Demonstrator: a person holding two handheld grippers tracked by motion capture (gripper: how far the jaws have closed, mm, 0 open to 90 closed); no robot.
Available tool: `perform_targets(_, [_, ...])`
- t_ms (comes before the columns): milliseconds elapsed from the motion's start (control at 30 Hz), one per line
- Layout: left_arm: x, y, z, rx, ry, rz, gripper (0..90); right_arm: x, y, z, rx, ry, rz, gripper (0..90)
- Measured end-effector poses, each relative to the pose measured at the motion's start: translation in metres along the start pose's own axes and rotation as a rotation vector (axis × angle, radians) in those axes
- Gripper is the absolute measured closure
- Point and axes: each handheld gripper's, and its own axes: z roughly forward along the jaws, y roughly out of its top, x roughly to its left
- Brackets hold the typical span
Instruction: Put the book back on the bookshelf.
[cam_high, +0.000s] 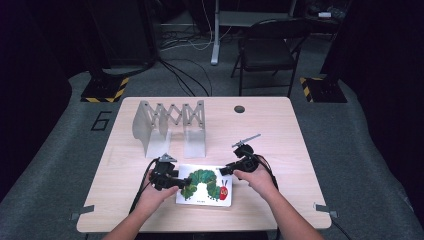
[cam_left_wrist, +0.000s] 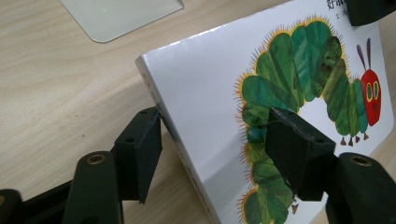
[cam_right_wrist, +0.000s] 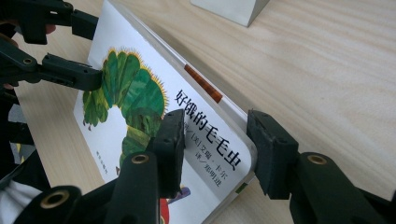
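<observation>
A grey folding rack (cam_high: 169, 121) stands on the tabletop (cam_high: 280, 130); a black chair (cam_high: 270, 47) sits behind it.

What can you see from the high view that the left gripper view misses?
High view alone: the folding metal rack, a black chair, the whole table and both hands, with the right gripper shut on the book's far end.

Left gripper view alone: a close look at the book's spine edge between the left gripper jaws.

Both share: the caterpillar book and the wooden tabletop.
</observation>
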Motion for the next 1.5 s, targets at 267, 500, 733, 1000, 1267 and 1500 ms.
perform_targets(267, [0.001,0.002,-0.007,-0.013,0.013,0.012,43.2,0.004,0.006,-0.005,-0.033,-0.024,-0.001,58.5])
perform_targets(500, [0.001,0.006,-0.013,-0.032,0.037,0.029,47.3,0.008,0.010,-0.009,-0.052,-0.042,-0.021,59.0])
perform_targets(733, [-0.001,0.010,-0.021,-0.053,0.072,0.057,52.3,0.015,0.015,-0.018,-0.088,-0.054,-0.030,60.4])
perform_targets(1000, [0.000,0.011,-0.027,-0.071,0.075,0.042,56.6,0.021,0.019,-0.021,-0.111,-0.079,-0.068,60.0])
perform_targets(1267, [-0.001,0.013,-0.031,-0.076,0.084,0.060,58.3,0.023,0.024,-0.023,-0.107,-0.083,-0.086,58.3])
perform_targets(1500, [-0.004,0.011,-0.034,-0.090,0.094,0.074,59.2,0.026,0.024,-0.025,-0.111,-0.090,-0.105,57.2])
